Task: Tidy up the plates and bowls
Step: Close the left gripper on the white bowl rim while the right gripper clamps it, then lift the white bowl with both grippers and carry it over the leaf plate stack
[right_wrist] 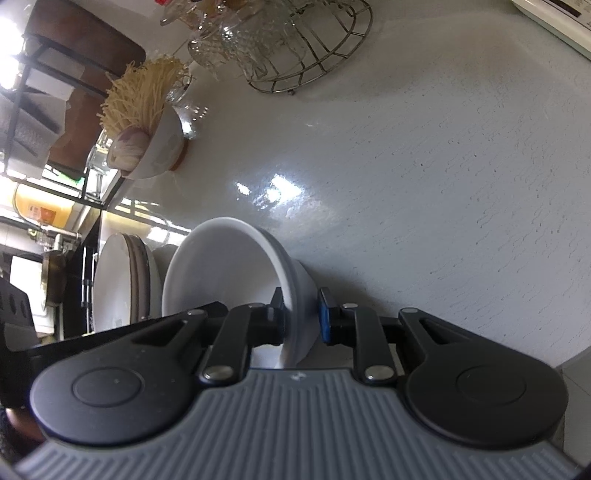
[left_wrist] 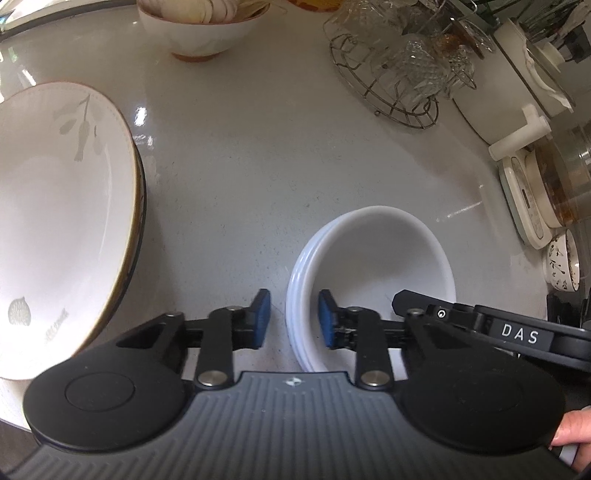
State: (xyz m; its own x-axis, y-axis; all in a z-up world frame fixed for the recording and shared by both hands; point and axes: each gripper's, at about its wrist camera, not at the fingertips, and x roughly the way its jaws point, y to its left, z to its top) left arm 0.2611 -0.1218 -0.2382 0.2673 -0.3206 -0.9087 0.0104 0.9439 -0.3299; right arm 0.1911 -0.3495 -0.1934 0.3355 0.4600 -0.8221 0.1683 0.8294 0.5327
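Right now the stack of small white bowls [left_wrist: 373,280] is the thing in hand, standing on the pale surface [left_wrist: 258,166] and held from both sides. My left gripper [left_wrist: 293,319] straddles its near-left rim, one blue pad inside the wall and one outside; a sliver of gap shows by the outer pad, so I judge this grip not fully seated. My right gripper [right_wrist: 301,317] is clamped on the opposite rim, pads either side of the wall. Left of the bowls, well apart, sits the pile of large plates [left_wrist: 66,221]; beyond the bowls stand a bowl of garlic [left_wrist: 203,29] and a wire rack of glassware [left_wrist: 391,74]. I read this as the pick-up step: next I must lift both sides evenly, keeping the stack level so the nested bowls do not slide, and carry it toward its place.
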